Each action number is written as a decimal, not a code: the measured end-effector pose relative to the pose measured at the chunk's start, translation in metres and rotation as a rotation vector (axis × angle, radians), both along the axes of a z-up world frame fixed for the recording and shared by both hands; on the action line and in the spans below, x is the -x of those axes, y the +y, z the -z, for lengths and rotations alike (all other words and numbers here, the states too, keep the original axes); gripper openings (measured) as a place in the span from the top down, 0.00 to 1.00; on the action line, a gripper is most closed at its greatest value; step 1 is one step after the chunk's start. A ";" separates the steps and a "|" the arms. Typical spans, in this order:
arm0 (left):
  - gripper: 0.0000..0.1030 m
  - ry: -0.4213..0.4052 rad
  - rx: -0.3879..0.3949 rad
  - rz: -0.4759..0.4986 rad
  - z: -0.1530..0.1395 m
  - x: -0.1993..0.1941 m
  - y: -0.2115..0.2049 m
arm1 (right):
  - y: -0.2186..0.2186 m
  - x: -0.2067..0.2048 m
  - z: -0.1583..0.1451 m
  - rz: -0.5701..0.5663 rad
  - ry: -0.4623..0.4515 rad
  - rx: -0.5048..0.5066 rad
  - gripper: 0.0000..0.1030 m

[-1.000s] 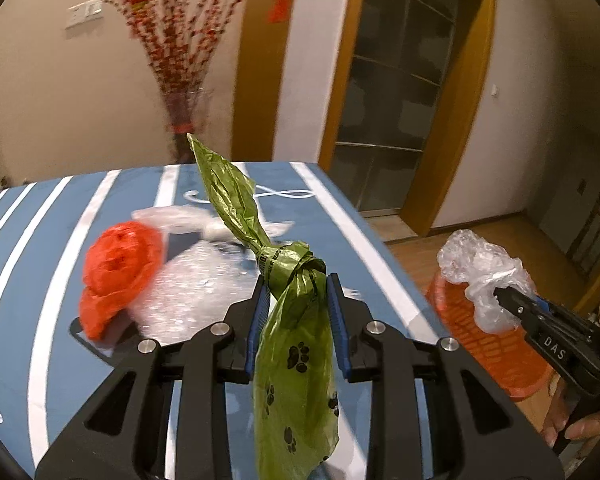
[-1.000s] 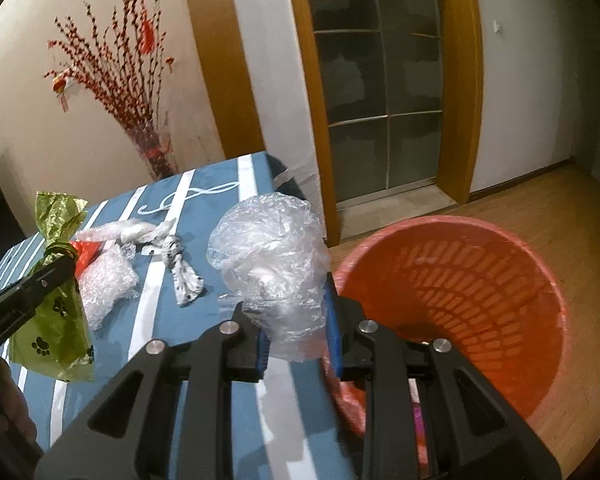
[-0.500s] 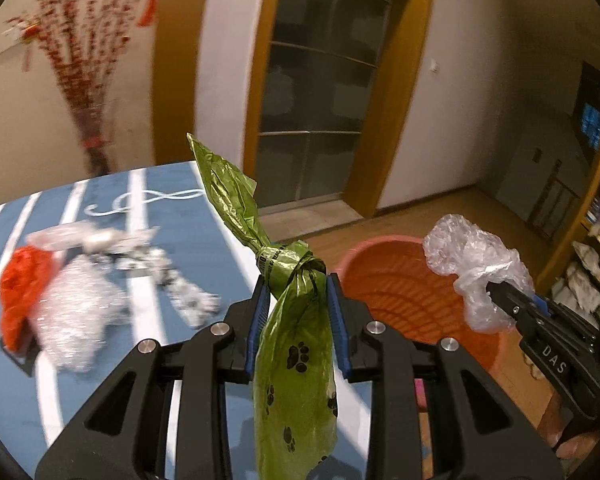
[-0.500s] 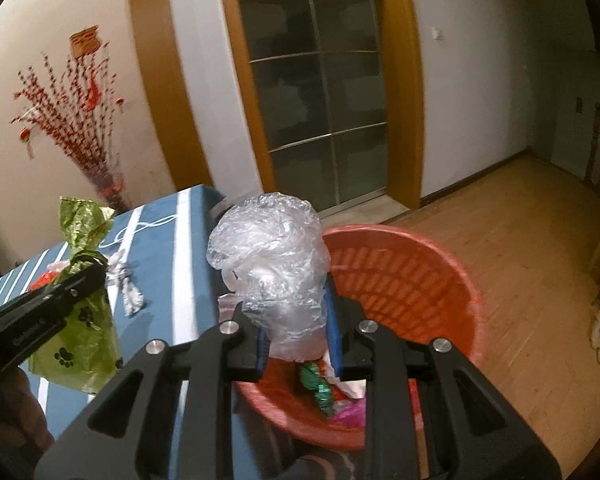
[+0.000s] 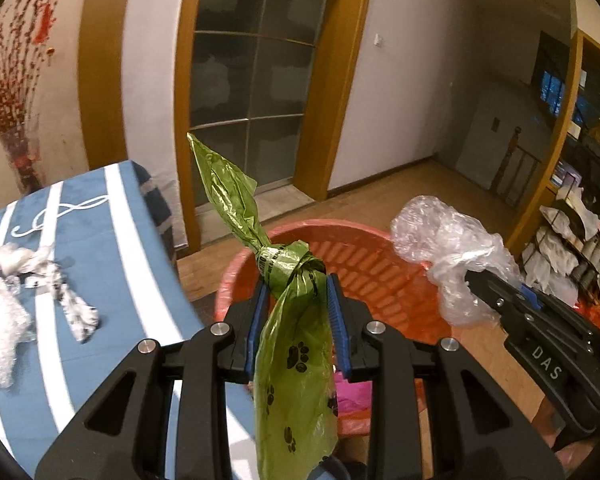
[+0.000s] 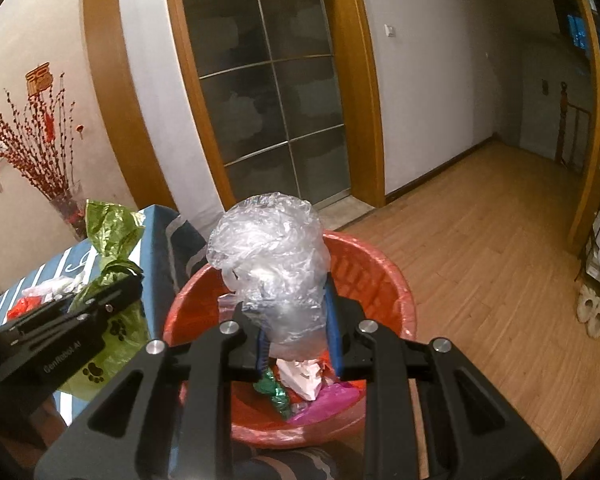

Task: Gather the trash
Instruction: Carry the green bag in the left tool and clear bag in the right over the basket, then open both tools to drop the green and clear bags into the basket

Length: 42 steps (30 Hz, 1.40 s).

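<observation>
Over a red basket (image 6: 396, 300) on the wooden floor, beside a blue striped counter (image 5: 112, 248), we are holding two pieces of trash, one in each gripper. Our left gripper (image 5: 296, 312) is pinching a knotted green bag (image 5: 296, 364) printed with black paw marks; its fingers (image 5: 256, 320) are closed on the bag just below the knot, and the bag is hanging down past them, over the near part of the basket. Our right gripper (image 6: 296, 320) is clamping a crumpled wad of clear plastic (image 6: 272, 252), its fingers (image 6: 332, 320) squeezed against the wad's sides, directly above the basket's opening.

Inside the basket we are seeing trash already collected: a pink piece (image 6: 332, 396), a white scrap (image 6: 304, 372) and something green and shiny (image 6: 276, 392). So we are judging the task as partly done.

Neither held piece is dropped yet; both look ready for release. On the counter more is waiting: clear and white plastic wads (image 5: 4, 320), a twisted white strip (image 5: 76, 312), and a red bag (image 6: 20, 308) visible in the right wrist view. We are judging that several more trips are left.
</observation>
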<state>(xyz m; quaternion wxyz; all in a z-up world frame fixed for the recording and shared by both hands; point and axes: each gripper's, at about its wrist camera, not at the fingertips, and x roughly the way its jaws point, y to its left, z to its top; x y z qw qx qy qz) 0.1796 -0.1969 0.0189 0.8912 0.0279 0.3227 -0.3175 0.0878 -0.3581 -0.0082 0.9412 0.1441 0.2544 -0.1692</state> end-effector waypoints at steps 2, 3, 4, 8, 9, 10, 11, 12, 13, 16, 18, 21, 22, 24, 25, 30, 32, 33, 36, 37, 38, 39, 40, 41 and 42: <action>0.72 0.007 0.000 0.012 0.003 -0.002 -0.006 | -0.005 0.000 0.002 0.006 0.001 -0.005 0.77; 0.72 0.009 -0.001 0.016 0.004 -0.003 -0.008 | -0.007 -0.001 0.003 0.009 0.002 -0.009 0.77; 0.72 0.011 -0.002 0.019 0.005 -0.001 -0.011 | -0.009 -0.001 0.003 0.011 0.002 -0.012 0.77; 0.72 0.028 -0.001 0.032 0.011 -0.004 -0.017 | -0.016 -0.005 0.006 0.014 0.003 -0.025 0.77; 0.72 0.032 -0.001 0.034 0.012 -0.005 -0.018 | -0.017 -0.007 0.007 0.014 0.003 -0.029 0.77; 0.72 0.035 -0.001 0.037 0.012 -0.007 -0.018 | -0.018 -0.008 0.008 0.014 0.004 -0.032 0.77; 0.72 0.038 -0.002 0.039 0.014 -0.008 -0.019 | -0.019 -0.008 0.009 0.015 0.004 -0.035 0.77; 0.72 0.040 -0.002 0.040 0.015 -0.007 -0.020 | -0.020 -0.009 0.010 0.015 0.005 -0.038 0.77; 0.72 0.043 -0.002 0.041 0.015 -0.007 -0.021 | -0.020 -0.011 0.011 0.015 0.005 -0.041 0.77; 0.72 0.052 -0.002 0.043 0.018 -0.007 -0.025 | -0.023 -0.015 0.013 0.014 0.007 -0.052 0.77; 0.72 0.060 -0.001 0.043 0.020 -0.010 -0.026 | -0.025 -0.018 0.015 0.014 0.007 -0.060 0.77; 0.72 0.078 0.006 0.035 0.025 -0.014 -0.025 | -0.029 -0.021 0.017 0.016 0.009 -0.080 0.74; 0.69 0.085 0.005 0.034 0.027 -0.015 -0.025 | -0.031 -0.022 0.019 0.017 0.011 -0.091 0.74; 0.65 0.096 0.005 0.023 0.031 -0.018 -0.024 | -0.034 -0.025 0.022 0.015 0.015 -0.107 0.70; 0.62 0.099 0.004 0.019 0.032 -0.019 -0.023 | -0.036 -0.026 0.022 0.016 0.018 -0.113 0.69; 0.54 0.112 -0.009 0.002 0.039 -0.020 -0.020 | -0.040 -0.029 0.030 0.025 0.035 -0.133 0.59; 0.50 0.114 -0.015 -0.015 0.040 -0.020 -0.016 | -0.041 -0.029 0.032 0.030 0.036 -0.140 0.54; 0.47 0.116 -0.017 -0.023 0.041 -0.020 -0.014 | -0.041 -0.029 0.032 0.032 0.037 -0.143 0.51; 0.37 0.114 -0.029 -0.059 0.043 -0.021 -0.004 | -0.042 -0.029 0.033 0.037 0.038 -0.150 0.46; 0.34 0.111 -0.033 -0.072 0.043 -0.021 0.000 | -0.042 -0.029 0.033 0.037 0.039 -0.151 0.45; 0.33 0.109 -0.037 -0.079 0.042 -0.021 0.002 | -0.041 -0.028 0.033 0.037 0.039 -0.150 0.45; 0.31 0.106 -0.042 -0.086 0.043 -0.021 0.006 | -0.040 -0.028 0.033 0.036 0.041 -0.147 0.45; 0.28 0.104 -0.046 -0.093 0.042 -0.021 0.008 | -0.038 -0.028 0.032 0.035 0.042 -0.145 0.45; 0.27 0.101 -0.050 -0.103 0.042 -0.020 0.012 | -0.038 -0.028 0.032 0.033 0.043 -0.143 0.44; 0.26 0.099 -0.053 -0.111 0.042 -0.020 0.016 | -0.037 -0.027 0.032 0.030 0.046 -0.141 0.44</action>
